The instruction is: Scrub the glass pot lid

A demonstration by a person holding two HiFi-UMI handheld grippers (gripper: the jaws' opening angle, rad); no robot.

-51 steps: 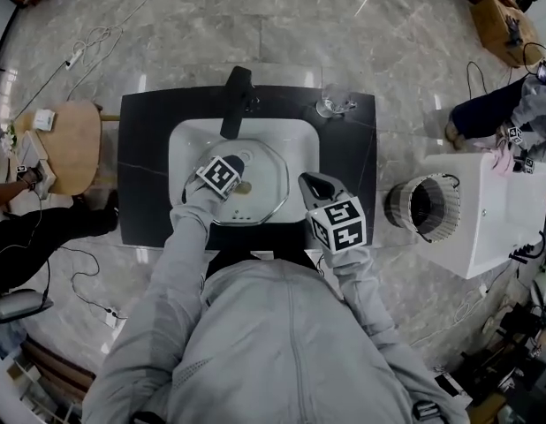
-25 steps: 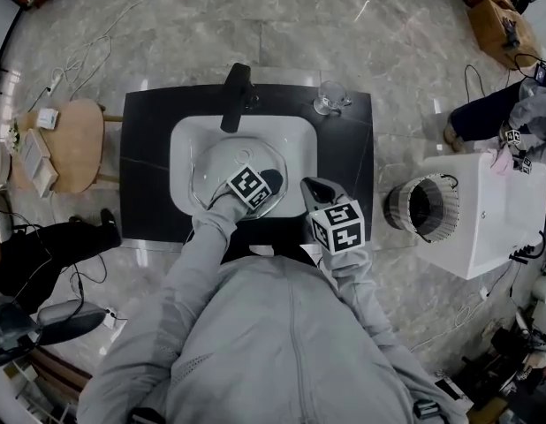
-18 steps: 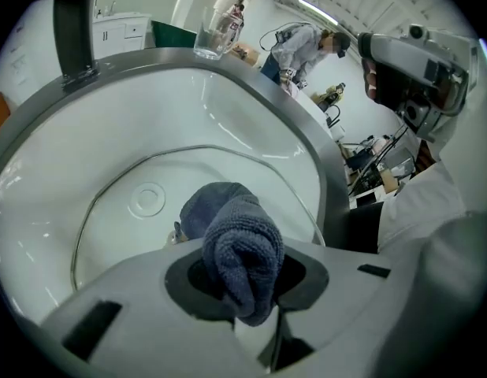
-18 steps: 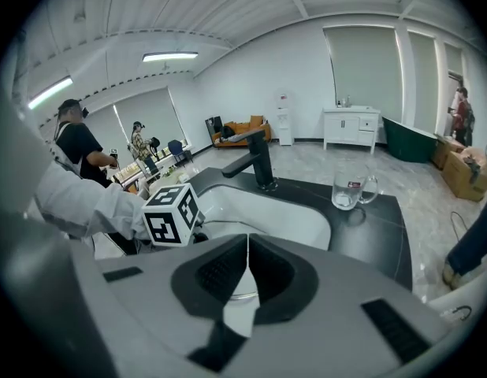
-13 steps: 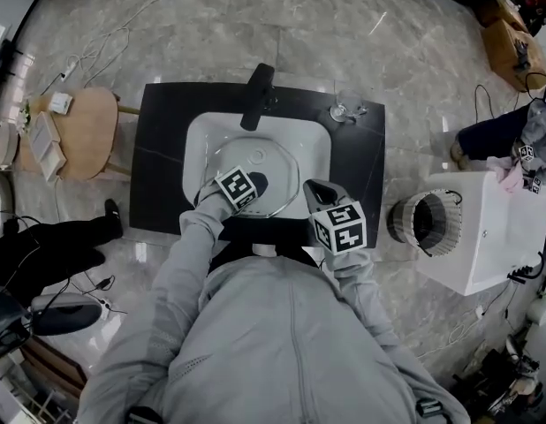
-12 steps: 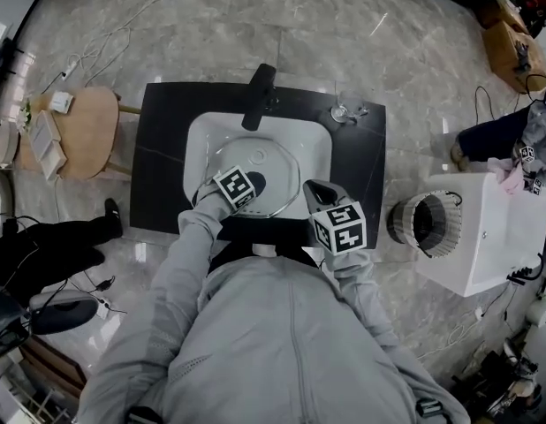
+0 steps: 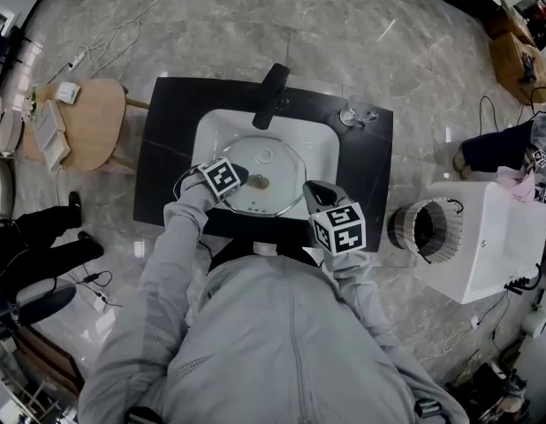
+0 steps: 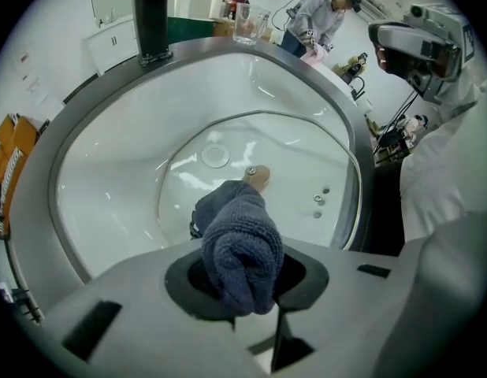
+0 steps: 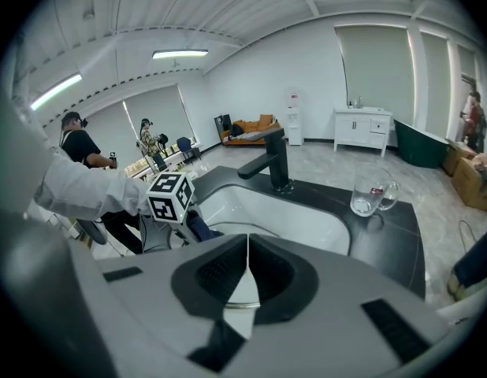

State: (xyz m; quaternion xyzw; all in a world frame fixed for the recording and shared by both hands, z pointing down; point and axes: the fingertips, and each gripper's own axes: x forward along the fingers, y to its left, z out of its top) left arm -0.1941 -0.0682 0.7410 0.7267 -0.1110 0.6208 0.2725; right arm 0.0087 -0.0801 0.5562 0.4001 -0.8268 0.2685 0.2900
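Glossy white sink (image 7: 319, 140) in a black counter (image 7: 160, 157) cradles the round glass pot lid (image 7: 275, 162); left gripper (image 8: 239, 294) pinches a nubby dark-blue cloth (image 8: 237, 242) over it, right gripper (image 9: 245, 282) jaws pressed together, empty

The glass pot lid (image 7: 277, 168) is laid in the sink basin (image 7: 319, 147), which is set into the table (image 7: 163, 153). The faucet (image 7: 271, 95) is mounted behind the basin, and a glass mug (image 7: 354, 115) is placed on the table at the right rear. The left gripper (image 7: 238, 175) is held over the lid's left side, with a cloth (image 8: 237, 242) clamped between its fingers (image 8: 299, 278). The right gripper (image 7: 315, 193) is held above the table's front edge, right of the lid.
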